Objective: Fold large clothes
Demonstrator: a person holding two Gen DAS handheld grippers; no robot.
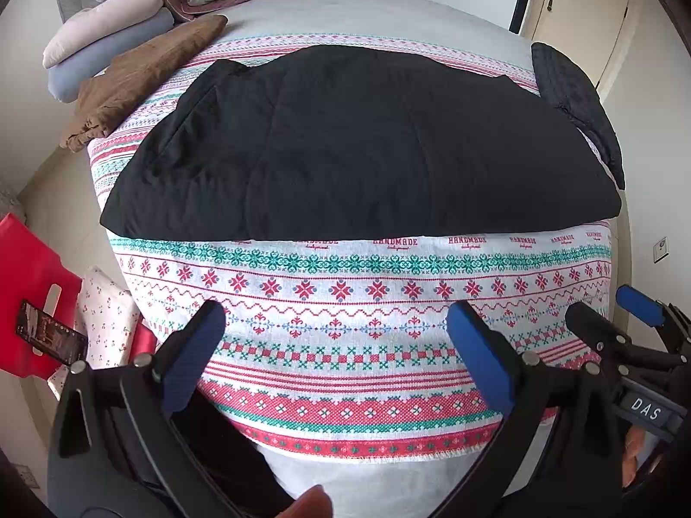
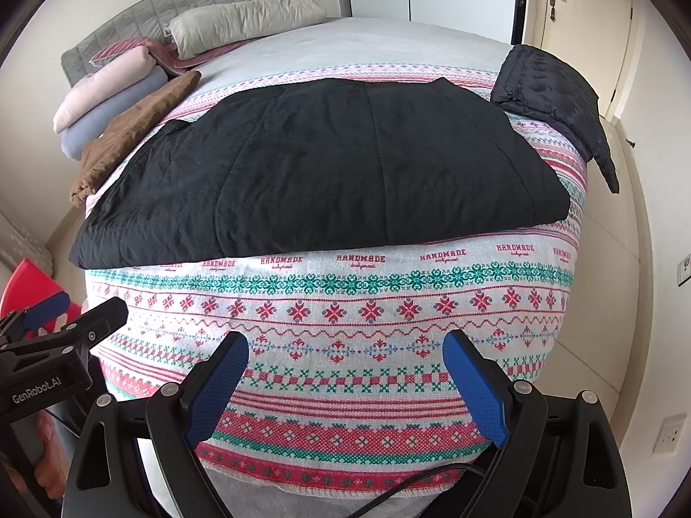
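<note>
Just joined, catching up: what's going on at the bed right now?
A person holds a gripper in each hand over the near end of the bed. The left gripper and right gripper are both open, holding nothing, hovering above the patterned blanket. A large black garment lies flat on the blanket, not touched. A brown garment sits at the left edge and a dark jacket at the far right corner.

Pillows (image 2: 242, 21) stacked by grey headboard (image 2: 181, 4), far left. Patterned blanket (image 2: 345, 302) spread over bed. Red bag (image 1: 30, 267) and phone (image 1: 49, 330) on floor, left. Door (image 2: 574, 13) top right, shut.
</note>
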